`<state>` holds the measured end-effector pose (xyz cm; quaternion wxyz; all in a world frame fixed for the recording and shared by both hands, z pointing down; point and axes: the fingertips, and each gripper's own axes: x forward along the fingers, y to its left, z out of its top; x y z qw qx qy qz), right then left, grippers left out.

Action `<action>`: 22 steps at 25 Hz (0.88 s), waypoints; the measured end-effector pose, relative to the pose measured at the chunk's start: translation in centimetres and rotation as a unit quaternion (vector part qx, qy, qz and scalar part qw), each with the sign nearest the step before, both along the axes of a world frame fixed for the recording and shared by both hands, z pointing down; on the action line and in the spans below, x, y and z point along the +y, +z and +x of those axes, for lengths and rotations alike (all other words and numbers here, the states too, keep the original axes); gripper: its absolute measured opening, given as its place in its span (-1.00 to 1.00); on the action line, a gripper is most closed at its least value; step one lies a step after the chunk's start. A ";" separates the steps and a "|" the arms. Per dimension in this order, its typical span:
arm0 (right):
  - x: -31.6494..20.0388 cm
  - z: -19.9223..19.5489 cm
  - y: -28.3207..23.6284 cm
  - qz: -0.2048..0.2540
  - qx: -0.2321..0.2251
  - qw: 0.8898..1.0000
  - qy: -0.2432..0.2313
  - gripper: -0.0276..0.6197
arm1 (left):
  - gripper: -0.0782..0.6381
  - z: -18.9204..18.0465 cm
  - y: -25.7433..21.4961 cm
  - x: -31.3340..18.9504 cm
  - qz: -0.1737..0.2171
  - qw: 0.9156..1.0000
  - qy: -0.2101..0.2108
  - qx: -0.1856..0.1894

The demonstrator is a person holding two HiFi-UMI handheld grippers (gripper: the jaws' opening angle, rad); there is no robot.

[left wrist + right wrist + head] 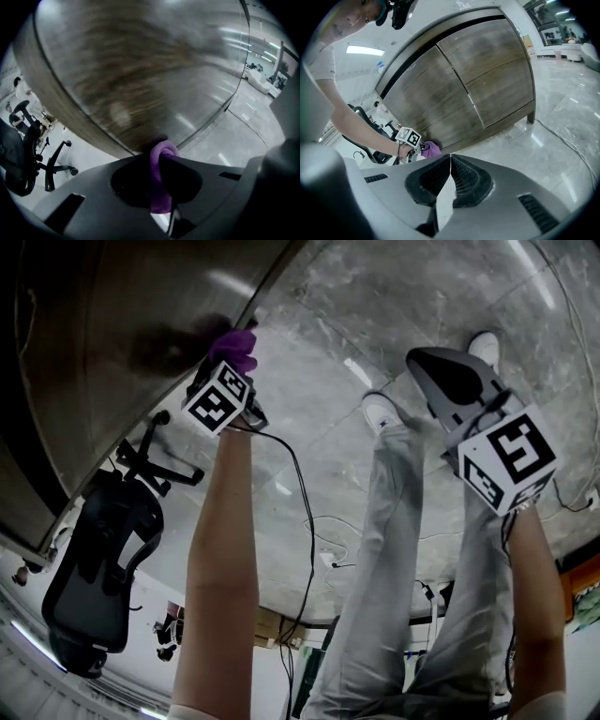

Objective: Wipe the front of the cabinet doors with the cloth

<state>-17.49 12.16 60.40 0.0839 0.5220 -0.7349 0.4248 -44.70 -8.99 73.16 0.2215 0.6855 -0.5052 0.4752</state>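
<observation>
The left gripper (162,158) is pinching a purple cloth (163,151) between its jaws, the fabric folded over the tips and hanging down between the fingers (185,178), which are clamping it tight. The cloth is pressing against the wood-grain front of the cabinet door (140,70), low down near the door's bottom edge. In the right gripper view this is showing at the lower left corner of the left door (426,96), with the right door (497,61) standing beside it and both doors shut. From the head view, the person's bare left forearm (223,549) is reaching toward the cabinet (112,315), with the left gripper's marker cube (218,397) sitting just behind the cloth. The right gripper (450,161) is hanging well away from the cabinet over the grey marble floor (375,287), its two ribbed pads (466,180) pressing together at the tips and gripping nothing. A black office chair (98,559) is standing near the left end of the cabinet. A thin black cable (306,512) is trailing from the left gripper across the floor. The person's light trousers (394,549) and white shoes (380,409) are showing between the two arms.
</observation>
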 end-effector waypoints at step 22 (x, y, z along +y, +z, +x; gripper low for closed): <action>-3.2 9.7 -25.3 0.102 0.087 0.985 -0.113 -0.82 | -0.65 0.8 -37.0 0.3 0.248 0.955 -0.077 0.144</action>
